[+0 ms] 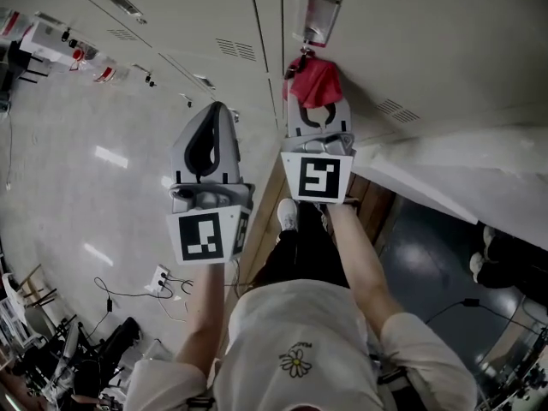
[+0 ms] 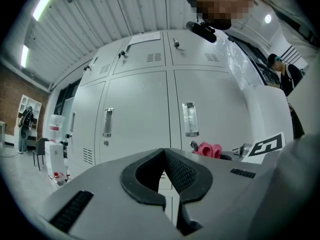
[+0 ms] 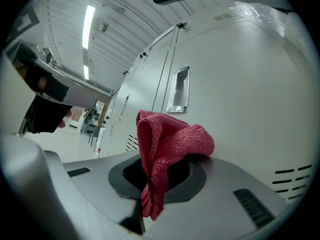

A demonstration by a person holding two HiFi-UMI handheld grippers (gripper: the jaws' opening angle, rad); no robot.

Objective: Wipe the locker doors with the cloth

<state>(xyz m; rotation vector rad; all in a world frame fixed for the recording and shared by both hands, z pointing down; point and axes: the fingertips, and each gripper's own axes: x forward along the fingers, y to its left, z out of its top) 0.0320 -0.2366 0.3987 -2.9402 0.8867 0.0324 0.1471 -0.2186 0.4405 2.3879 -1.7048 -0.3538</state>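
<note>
**Red cloth in right tongs, at the locker door**

- Right tongs [image 1: 315, 103]: clenched on the cloth [image 1: 315, 80]. The right gripper view shows what the head view does not: the cloth [image 3: 167, 156] is bunched, pinched between the jaws of the tongs [image 3: 161, 176], with one end hanging at 6 o'clock.
- Locker door [image 1: 428, 41]: in the head view its handle [image 1: 315, 14] sits at 12 o'clock of the cloth. No view shows whether cloth and door touch.
- Left tongs [image 1: 216, 118]: at 9 o'clock of the right tongs. The left gripper view shows the jaw tips [image 2: 163, 156] met with nothing between them.
- Only the left gripper view shows the row of locker doors [image 2: 140, 114], with the cloth [image 2: 209, 149] at 3 o'clock.
</note>
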